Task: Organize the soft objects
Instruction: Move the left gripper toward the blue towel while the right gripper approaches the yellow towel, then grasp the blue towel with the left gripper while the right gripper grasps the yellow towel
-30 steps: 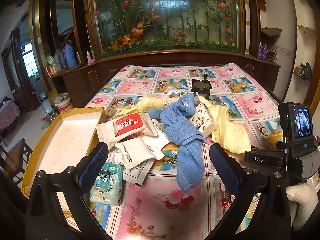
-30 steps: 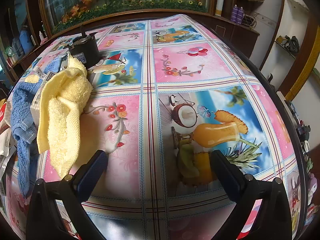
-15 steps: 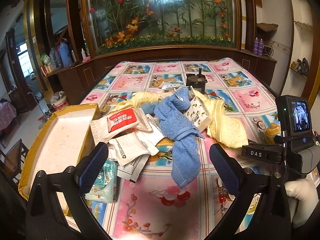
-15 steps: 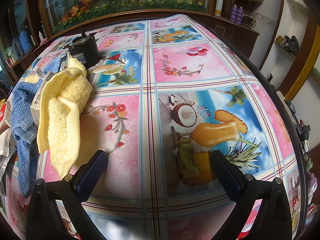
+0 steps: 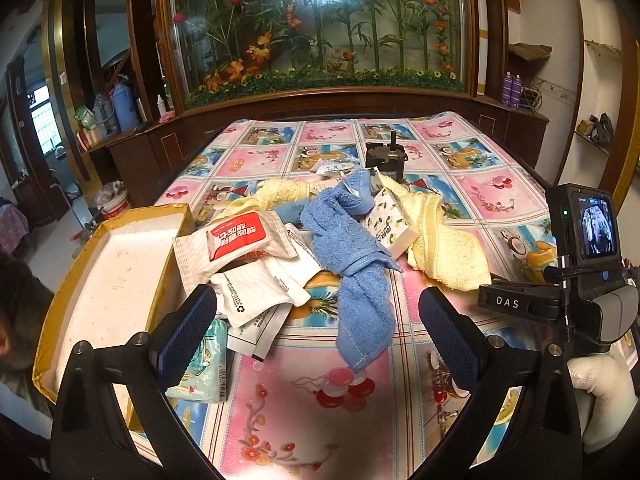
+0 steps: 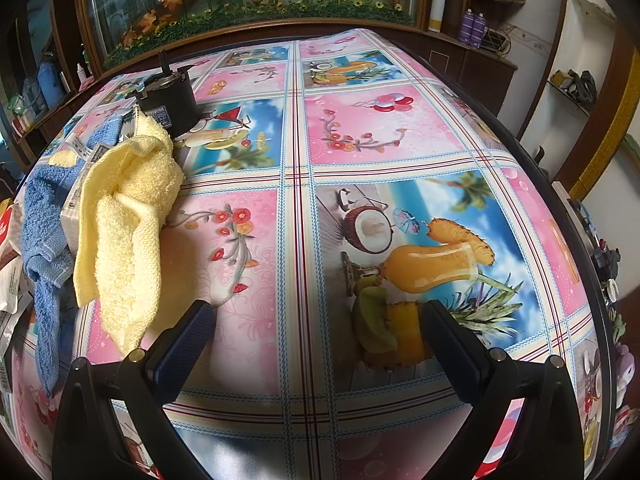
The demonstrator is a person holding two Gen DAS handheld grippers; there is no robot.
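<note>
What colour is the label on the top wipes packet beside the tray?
Red with white lettering, on a white wipes packet. It shows best in the left wrist view.

My left wrist view faces the pile from above the table (image 5: 500,196); my right wrist view looks rightward, sharing the yellow towel (image 6: 120,224).

Each gripper is black plastic, a forked frame ending in two fingers faced with dark blue, finely ribbed pads (image 5: 182,334), with round silver screws set behind them. The left gripper (image 5: 316,334) and right gripper (image 6: 316,338) look alike. Just beside the "DAS" clamp (image 5: 516,303) sit a small black camera with a lit screen and a white-gloved hand (image 5: 602,386).
</note>
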